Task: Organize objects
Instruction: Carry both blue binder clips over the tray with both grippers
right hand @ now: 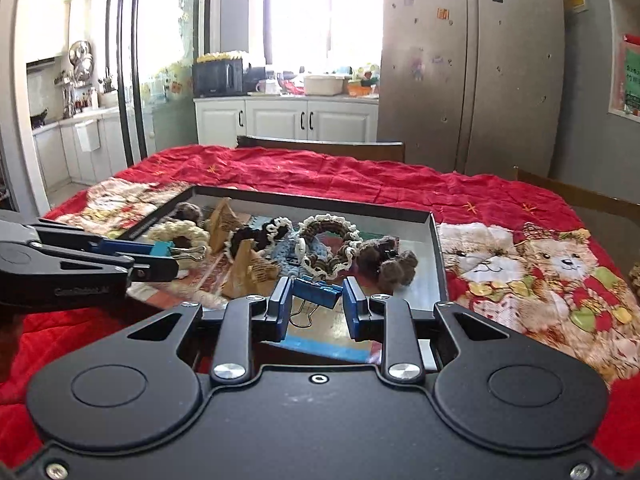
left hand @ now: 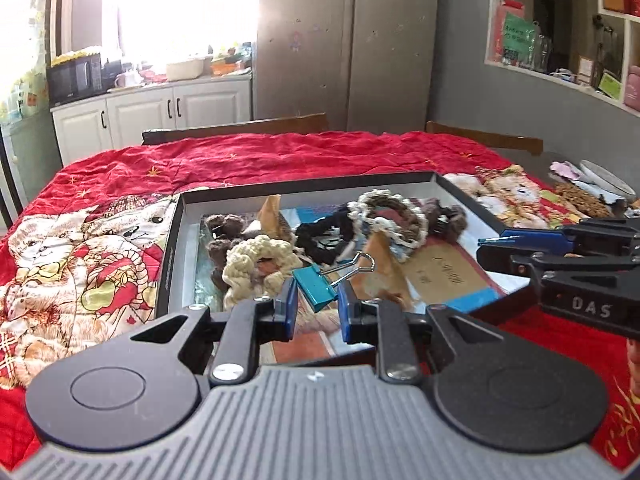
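Observation:
My left gripper (left hand: 318, 297) is shut on a teal binder clip (left hand: 314, 290), held tilted above the near part of a shallow black box (left hand: 304, 183). In the right wrist view, my right gripper (right hand: 317, 295) is shut on a blue binder clip (right hand: 318, 289), its wire handles hanging below, over the box (right hand: 320, 199). Each gripper also shows in the other's view: the right gripper (left hand: 492, 246) at the right, the left gripper (right hand: 168, 258) at the left with the teal clip (right hand: 163, 249). Inside the box lie several crocheted scrunchies (left hand: 256, 256) and wooden triangles (right hand: 248, 270).
The box rests on a red quilt (left hand: 280, 152) printed with bears, spread over a table. Wooden chair backs (left hand: 240, 128) stand behind it. Small clutter and a round dish (left hand: 600, 184) sit at the table's right edge. A fridge (right hand: 472, 80) and white cabinets stand beyond.

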`<action>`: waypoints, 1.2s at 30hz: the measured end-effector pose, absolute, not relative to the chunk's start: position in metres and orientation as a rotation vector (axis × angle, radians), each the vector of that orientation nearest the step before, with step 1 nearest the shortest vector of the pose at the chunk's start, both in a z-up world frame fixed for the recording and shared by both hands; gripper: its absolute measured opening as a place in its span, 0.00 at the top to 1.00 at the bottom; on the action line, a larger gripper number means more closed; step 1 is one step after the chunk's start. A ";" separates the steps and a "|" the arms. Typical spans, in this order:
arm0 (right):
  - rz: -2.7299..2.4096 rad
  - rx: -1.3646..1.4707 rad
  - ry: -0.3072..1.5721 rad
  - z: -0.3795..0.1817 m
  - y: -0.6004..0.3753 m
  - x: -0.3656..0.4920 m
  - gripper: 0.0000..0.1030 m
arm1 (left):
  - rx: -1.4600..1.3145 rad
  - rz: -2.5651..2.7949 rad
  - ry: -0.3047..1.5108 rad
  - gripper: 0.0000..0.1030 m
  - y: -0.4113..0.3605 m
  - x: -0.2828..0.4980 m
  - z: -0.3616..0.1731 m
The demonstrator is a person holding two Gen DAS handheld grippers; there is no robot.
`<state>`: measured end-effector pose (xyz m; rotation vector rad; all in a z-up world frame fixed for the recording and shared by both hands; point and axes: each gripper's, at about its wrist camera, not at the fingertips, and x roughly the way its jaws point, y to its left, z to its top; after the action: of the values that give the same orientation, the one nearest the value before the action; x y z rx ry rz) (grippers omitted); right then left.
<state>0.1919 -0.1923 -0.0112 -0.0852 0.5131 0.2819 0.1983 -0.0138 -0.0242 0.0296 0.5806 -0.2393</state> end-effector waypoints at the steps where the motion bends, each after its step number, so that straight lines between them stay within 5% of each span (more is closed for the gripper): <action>1: 0.279 -0.085 0.523 -0.013 -0.190 0.199 0.75 | 0.033 -0.238 0.586 0.77 -0.014 0.203 -0.026; 36: 0.274 -0.101 0.685 -0.051 -0.182 0.262 0.74 | 0.114 -0.223 0.676 0.76 -0.027 0.233 -0.050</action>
<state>0.2623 -0.1825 -0.0507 -0.1009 0.6855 0.2745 0.2328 -0.0269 -0.0505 0.1142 0.6765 -0.2227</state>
